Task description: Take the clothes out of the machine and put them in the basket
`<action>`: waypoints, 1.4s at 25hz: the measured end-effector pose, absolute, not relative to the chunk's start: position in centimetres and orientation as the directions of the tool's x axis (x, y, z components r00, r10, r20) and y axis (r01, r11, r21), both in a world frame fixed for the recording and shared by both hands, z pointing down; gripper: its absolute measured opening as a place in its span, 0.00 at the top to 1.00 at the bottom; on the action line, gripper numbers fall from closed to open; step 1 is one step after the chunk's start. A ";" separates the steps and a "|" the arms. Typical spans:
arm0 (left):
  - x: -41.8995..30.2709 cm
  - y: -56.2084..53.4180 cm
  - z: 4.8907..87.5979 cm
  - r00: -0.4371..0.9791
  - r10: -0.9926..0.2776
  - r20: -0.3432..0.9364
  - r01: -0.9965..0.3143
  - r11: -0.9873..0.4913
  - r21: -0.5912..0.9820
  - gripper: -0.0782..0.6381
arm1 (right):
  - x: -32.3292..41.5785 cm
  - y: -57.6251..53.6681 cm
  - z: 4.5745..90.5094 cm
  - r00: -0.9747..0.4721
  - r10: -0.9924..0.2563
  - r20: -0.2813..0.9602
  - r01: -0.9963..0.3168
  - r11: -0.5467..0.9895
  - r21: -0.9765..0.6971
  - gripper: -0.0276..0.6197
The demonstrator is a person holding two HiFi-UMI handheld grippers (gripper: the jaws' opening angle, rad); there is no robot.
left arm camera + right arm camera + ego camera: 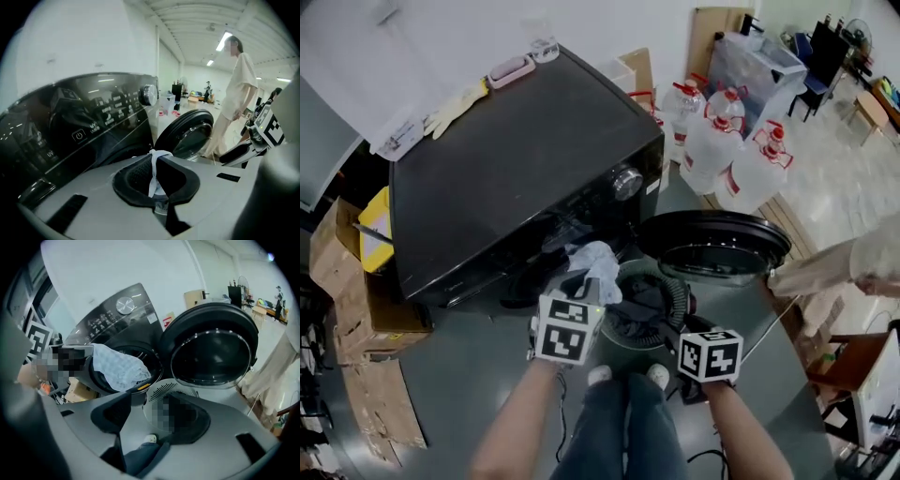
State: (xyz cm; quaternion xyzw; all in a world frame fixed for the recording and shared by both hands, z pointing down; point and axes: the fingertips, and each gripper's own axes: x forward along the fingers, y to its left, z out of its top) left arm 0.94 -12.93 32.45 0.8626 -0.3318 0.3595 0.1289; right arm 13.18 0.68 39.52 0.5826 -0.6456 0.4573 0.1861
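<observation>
Pinched tight in left gripper (157, 161): strip of pale cloth (598, 262), bulk hanging before machine (516, 178) mouth. Half-open at right gripper (150, 401), nothing between pads. Below and right of held cloth, under open door (712, 246): basket (161, 387), between both grippers. Probably calls for short swing right and down.

1. Clear water jugs (712, 155) with red caps stand clustered together.
2. Cardboard boxes (342, 281) sit stacked at the head view's left.
3. A pale glove (455, 108) lies near a pinkish case (509, 70).
4. A person in light clothes (239, 89) stands nearby.
</observation>
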 end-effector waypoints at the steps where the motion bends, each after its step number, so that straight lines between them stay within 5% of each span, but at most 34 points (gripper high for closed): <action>1: 0.9 -12.9 31.5 0.524 -0.485 0.700 -0.669 -0.743 -0.014 0.88 | 13.0 0.8 38.6 -0.249 -0.584 0.772 -0.926 -0.090 -0.367 0.58; 16: 2.3 -11.0 16.9 0.622 -0.479 0.619 -0.620 -0.785 0.015 0.88 | 12.4 2.2 27.2 -0.212 -0.564 0.798 -0.966 -0.002 -0.258 0.68; 23: 2.7 -9.9 10.9 0.657 -0.468 0.592 -0.579 -0.815 -0.002 0.88 | 13.5 3.0 23.3 -0.173 -0.560 0.810 -0.976 -0.015 -0.219 0.95; 35: 3.8 -11.7 -0.9 0.712 -0.545 0.442 -0.581 -0.811 -0.065 0.88 | 13.8 1.2 18.5 -0.165 -0.609 0.776 -0.983 0.034 -0.182 0.95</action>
